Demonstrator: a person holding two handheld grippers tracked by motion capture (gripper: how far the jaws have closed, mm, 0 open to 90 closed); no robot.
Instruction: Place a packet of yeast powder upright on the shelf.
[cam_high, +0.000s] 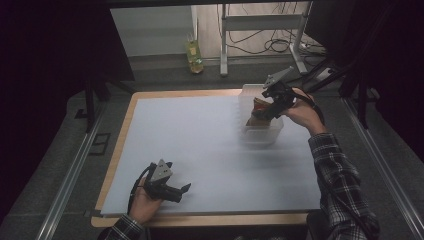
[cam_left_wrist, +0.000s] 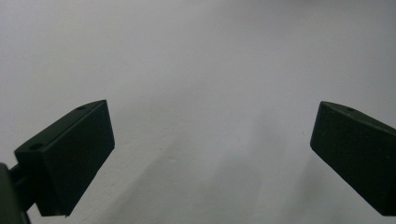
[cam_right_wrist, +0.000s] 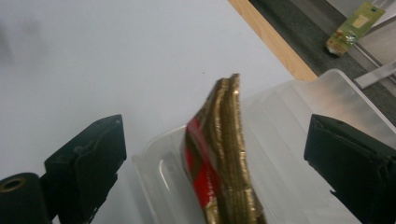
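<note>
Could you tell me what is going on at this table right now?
A person works with two handheld grippers. The right gripper is over a clear plastic bin at the table's far right, jaws open on either side of a red-and-gold packet standing in it. The left gripper rests open on the white table cover, holding nothing.
</note>
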